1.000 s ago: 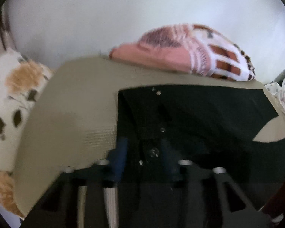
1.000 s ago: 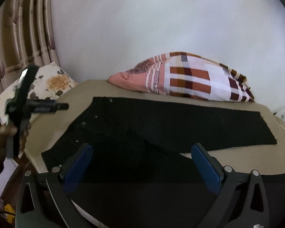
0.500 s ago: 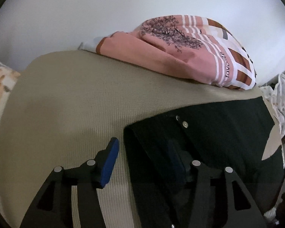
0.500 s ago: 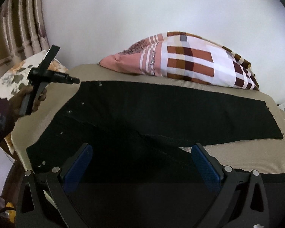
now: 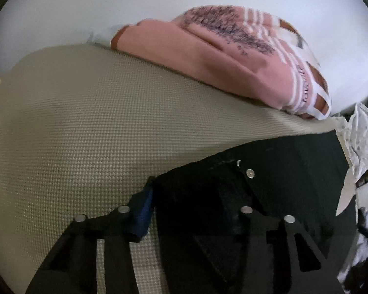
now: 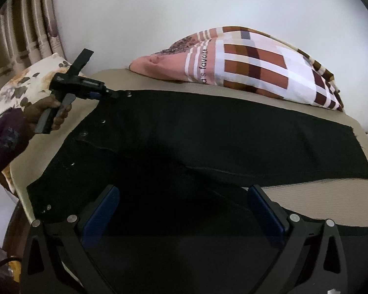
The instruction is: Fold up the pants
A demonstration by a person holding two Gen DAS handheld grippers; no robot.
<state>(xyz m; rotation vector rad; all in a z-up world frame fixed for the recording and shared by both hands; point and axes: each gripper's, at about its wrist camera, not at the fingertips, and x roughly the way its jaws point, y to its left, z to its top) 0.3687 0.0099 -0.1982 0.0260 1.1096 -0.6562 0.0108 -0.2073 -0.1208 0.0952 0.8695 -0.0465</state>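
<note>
Black pants (image 6: 208, 137) lie spread flat on a bed covered in beige textured fabric (image 5: 81, 127), waistband toward the left of the right wrist view, one leg stretching right toward the far edge. Metal buttons and rivets dot the waistband.

Left hand-held gripper (image 5: 184, 210) sits at the far waistband corner, angled down; its jaws are closing with the corner of the pants between them. Left blue pad (image 5: 144, 210) lies against the cloth edge, the other pad hidden in the black fabric, so a firm pinch cannot be confirmed. In the right wrist view the person's hand (image 6: 49, 112), in a dark purple sleeve, holds that tool at the same corner.

Right hand-held gripper (image 6: 184, 218) hangs released, jaws wide apart, over the near part of the pants; whether its pads touch the cloth cannot be told.

Pink checked pillow (image 6: 245, 68) rests at the far edge by the white wall. Floral pillow (image 6: 27, 83) sits left, beside a curtain.
</note>
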